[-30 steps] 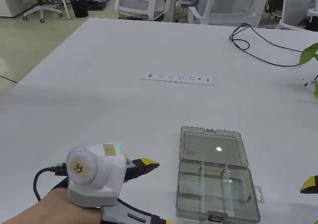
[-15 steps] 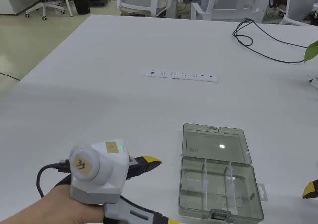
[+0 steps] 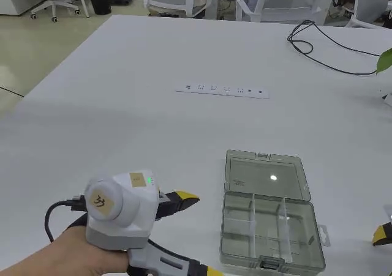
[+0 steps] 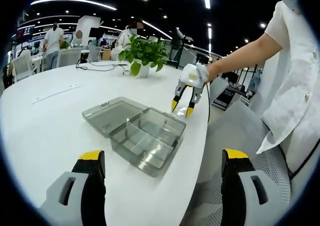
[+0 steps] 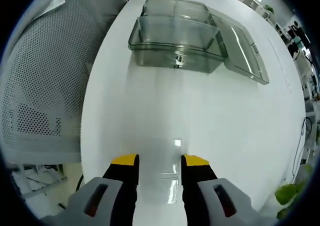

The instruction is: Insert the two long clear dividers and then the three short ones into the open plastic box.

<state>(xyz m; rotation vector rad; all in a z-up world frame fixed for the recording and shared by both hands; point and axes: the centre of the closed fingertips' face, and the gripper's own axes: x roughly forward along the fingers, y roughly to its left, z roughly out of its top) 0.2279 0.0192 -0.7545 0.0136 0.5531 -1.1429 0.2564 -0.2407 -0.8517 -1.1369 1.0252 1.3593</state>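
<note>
Head view's right edge cut my right gripper [image 3: 383,233] to 1 yellow tip; bottom edge clipped my left gripper's [image 3: 199,234] lower jaw. Clear divider [image 5: 169,183] btwn right jaws: couldn't tell if pinched. Tiny clear bit [image 3: 321,234] beside box [image 3: 269,265] was unreadable.

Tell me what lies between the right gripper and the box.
Right gripper view: a clear divider sits between the jaws of the right gripper; beyond it, bare table to the plastic box.
</note>
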